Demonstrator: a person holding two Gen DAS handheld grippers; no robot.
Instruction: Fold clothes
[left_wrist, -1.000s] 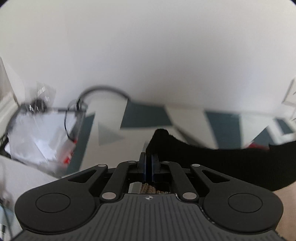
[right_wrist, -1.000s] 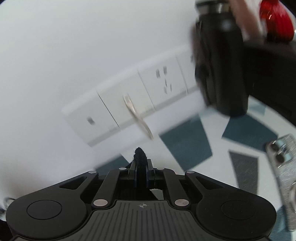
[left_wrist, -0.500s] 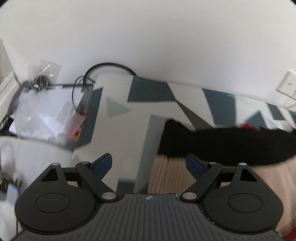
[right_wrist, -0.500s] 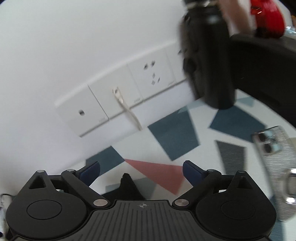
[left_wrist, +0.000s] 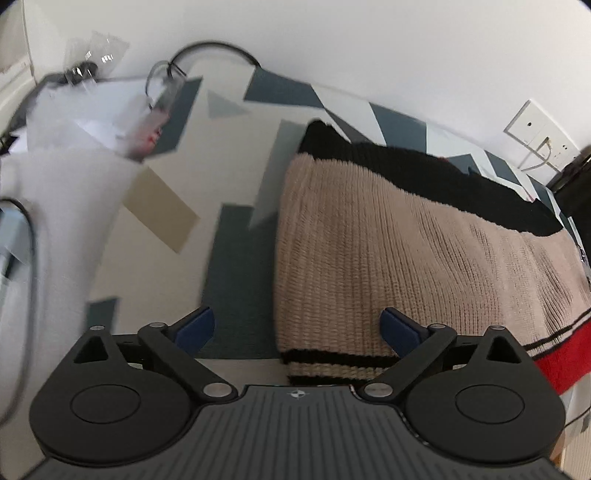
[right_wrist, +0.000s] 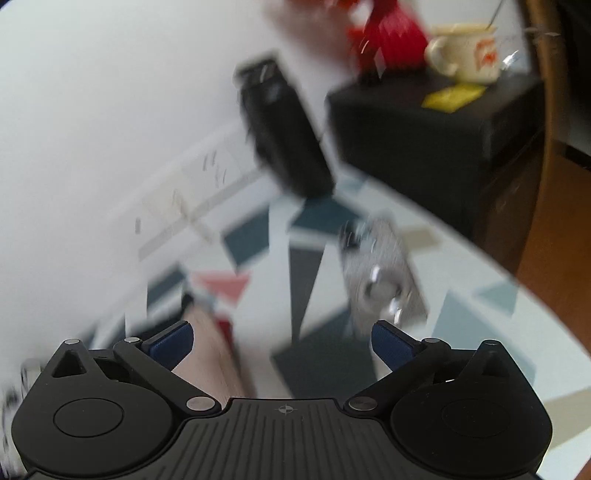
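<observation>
The sweater (left_wrist: 399, 258) is seen lying folded on the table (left_wrist: 236, 236), a tan ribbed knit with a black band along its far edge and thin black stripes at the near hem; a red part shows at the lower right of the left view. The left gripper (left_wrist: 297, 328) is held above the sweater's near left corner, its jaws spread wide, having just been opening, and nothing is pinched between them (the hem is seen below the gap, not touched by the blue pads). To the left of the sweater, a white cloth (left_wrist: 62, 206) and a clear bag (left_wrist: 92, 96) with papers are seen, with a black cable (left_wrist: 214, 48) looping at the wall behind. A wall socket (left_wrist: 535, 129) is seen at the far right of that view. In the right view, which is blurred, the right gripper (right_wrist: 282, 341) is likewise found with jaws spread wide, having just been opening, and empty; only a strip of the tan knit is seen past its left pad. Beyond it, a silver phone (right_wrist: 380, 273) lies on the patterned tabletop, a black bottle (right_wrist: 284, 129) stands near the wall, and a black box (right_wrist: 436, 122) carries a cream mug (right_wrist: 465, 51) and a red object (right_wrist: 388, 37), too blurred to be identified.
</observation>
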